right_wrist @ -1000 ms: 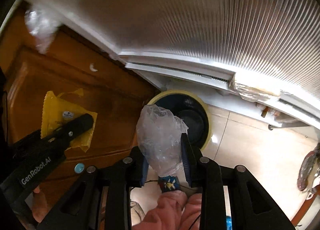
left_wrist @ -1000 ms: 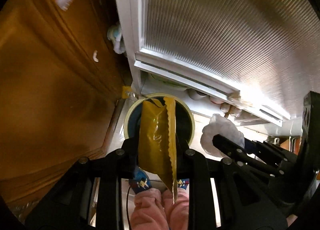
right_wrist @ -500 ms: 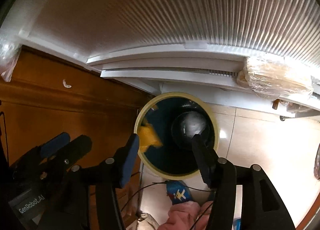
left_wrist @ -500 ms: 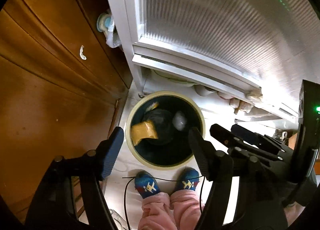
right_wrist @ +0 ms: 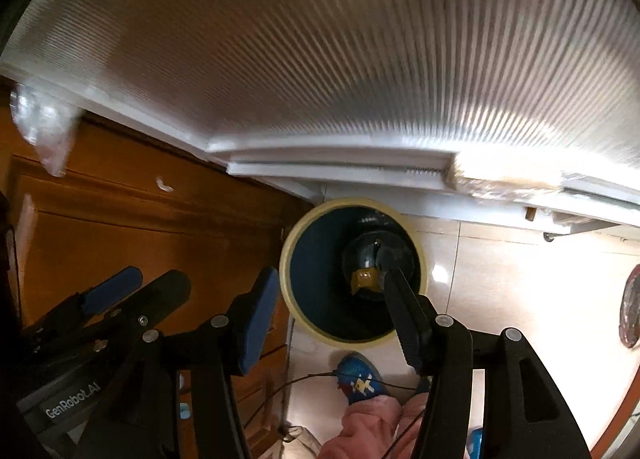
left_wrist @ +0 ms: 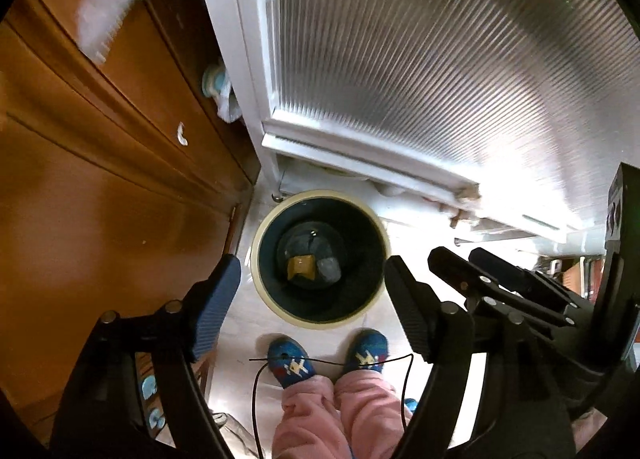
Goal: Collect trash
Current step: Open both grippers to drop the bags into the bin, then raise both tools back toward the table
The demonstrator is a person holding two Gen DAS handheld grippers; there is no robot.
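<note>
Two pieces dropped: a second ago each hand-held gripper pinched an item above the bin; both items now lie inside it.
Left hand-held gripper [left_wrist: 310, 291]: jaws spread wide and empty, hanging above the trash bin [left_wrist: 264, 287]; a second ago it clamped the yellow wrapper.
Right hand-held gripper [right_wrist: 330, 309]: jaws likewise parted with nothing between them; a second ago it held the crumpled clear plastic.
Yellow wrapper [left_wrist: 301, 265]: lying at the bottom of the bin on the dark liner, half a second ago caught against the inner wall on its way down.
Clear plastic [left_wrist: 330, 268]: a greyish wad just beside the wrapper on the bin's floor; in the right wrist view a finger hides most of it.
Trash bin: cream-rimmed, dark inside, standing on the tiled floor [right_wrist: 500, 283] between the wooden cabinet [left_wrist: 100, 187] and the ribbed glass door [left_wrist: 440, 59], right in front of the person's blue slippers [left_wrist: 290, 363].
Meaning for the task: this pair of items looks deposited; both grippers are free for more.
Remaining trash: none visible on the floor in either view, so I cannot tell whether more is left.
</note>
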